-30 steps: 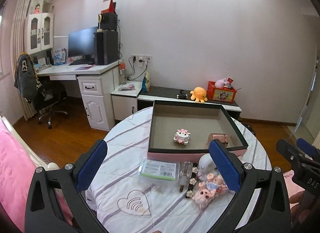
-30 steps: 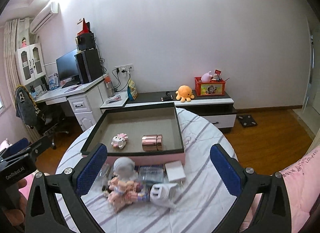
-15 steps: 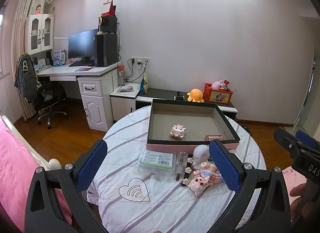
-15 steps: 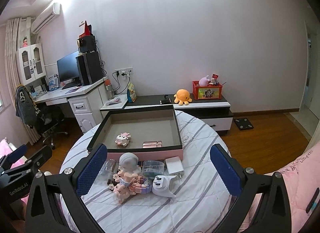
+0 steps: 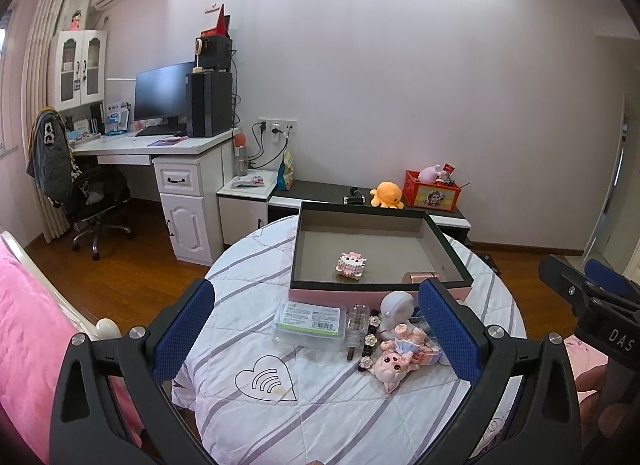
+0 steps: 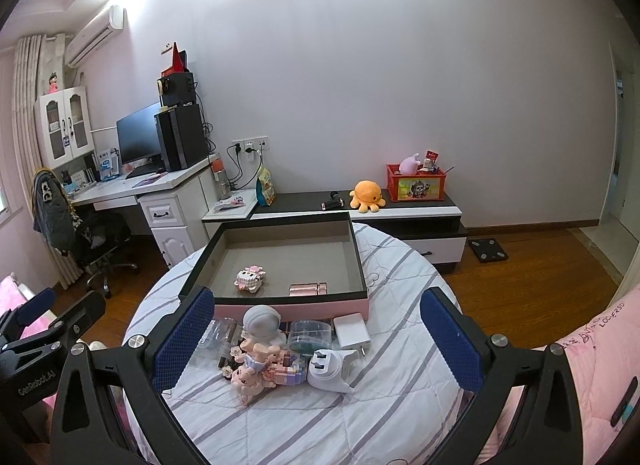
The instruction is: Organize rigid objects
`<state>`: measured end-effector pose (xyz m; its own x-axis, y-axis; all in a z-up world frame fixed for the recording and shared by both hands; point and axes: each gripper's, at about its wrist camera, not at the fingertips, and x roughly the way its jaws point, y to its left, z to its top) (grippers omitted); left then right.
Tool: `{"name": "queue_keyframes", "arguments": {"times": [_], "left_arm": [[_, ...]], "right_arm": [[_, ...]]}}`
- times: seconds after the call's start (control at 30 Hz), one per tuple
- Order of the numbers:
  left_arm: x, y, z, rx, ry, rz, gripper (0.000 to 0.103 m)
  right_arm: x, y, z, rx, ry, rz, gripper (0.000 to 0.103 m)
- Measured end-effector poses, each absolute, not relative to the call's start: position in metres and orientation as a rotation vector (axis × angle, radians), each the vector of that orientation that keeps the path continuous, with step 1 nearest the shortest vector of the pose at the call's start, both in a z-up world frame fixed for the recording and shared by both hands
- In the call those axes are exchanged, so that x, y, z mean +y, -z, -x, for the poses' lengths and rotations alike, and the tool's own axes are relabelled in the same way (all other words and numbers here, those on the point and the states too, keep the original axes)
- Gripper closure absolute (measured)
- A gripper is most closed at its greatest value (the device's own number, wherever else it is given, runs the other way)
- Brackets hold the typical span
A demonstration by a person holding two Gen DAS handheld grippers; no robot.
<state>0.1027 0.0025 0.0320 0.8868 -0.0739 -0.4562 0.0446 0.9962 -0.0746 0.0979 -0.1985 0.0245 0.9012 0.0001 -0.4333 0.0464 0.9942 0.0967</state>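
Rigid objects lie in a loose cluster on the round striped table (image 5: 320,417), just in front of the near pink wall of an open tray (image 6: 280,307). The cluster includes a clear flat case (image 5: 310,321), a white astronaut figure (image 6: 260,323), a pink pig figure (image 5: 390,367), a round clear container (image 6: 311,336), a white charger block (image 6: 352,332) and a white plug adapter (image 6: 328,369). Inside the tray, a pink block toy (image 6: 250,279) sits left of centre and a rose-gold cylinder (image 6: 308,289) lies on its side to its right, against the near wall. The left gripper (image 5: 316,329) and the right gripper (image 6: 316,341) both hover above the cluster, fingers spread wide, holding nothing. A hand (image 5: 600,393) shows at the right edge of the left wrist view.
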Motion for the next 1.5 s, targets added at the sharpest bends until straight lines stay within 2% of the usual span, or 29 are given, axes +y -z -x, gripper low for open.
{"name": "queue_keyframes", "arguments": {"times": [0.53,1.13,1.5], "left_arm": [[0.004,-0.009,-0.119,0.546,0.046,0.050,0.000],[-0.001,0.078,-0.186,0.754,0.038,-0.027,0.000],[-0.002,0.107,-0.215,0.813,0.060,-0.021,0.000]], "right_arm": [[-0.209,-0.012,-0.110,0.497,0.042,-0.108,0.000],[-0.227,0.089,-0.160,0.814,0.050,-0.100,0.000],[-0.223,0.116,-0.185,0.876,0.015,-0.141,0.001]]}}
